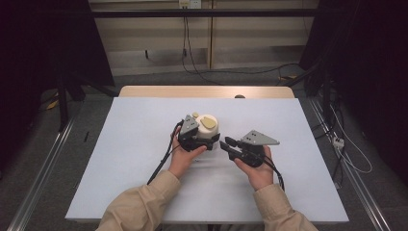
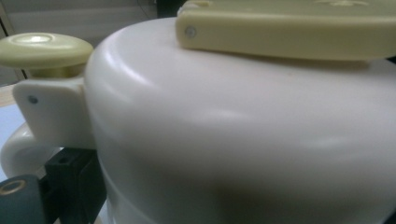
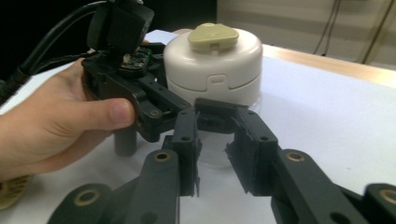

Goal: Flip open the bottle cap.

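The container (image 1: 208, 127) stands on the counter (image 1: 134, 159) near its middle; the left claw (image 1: 195, 139) touches its near-left side; the right claw (image 1: 230, 146) lies just right of it, apart; a lid (image 1: 208, 123) sits on top.

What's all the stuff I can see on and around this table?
Round container: one, cream white with a pale yellow top piece and knob, middle of the table.
Table: one, white top with a wooden far edge.
Cables: several, black, on the floor and wall behind the table.
Left gripper: one, black, jaws at the container's sides.
Right gripper: one, black, jaws part-way apart with nothing between them, just right of the container.
Hands: two, beige sleeves, one on each gripper.
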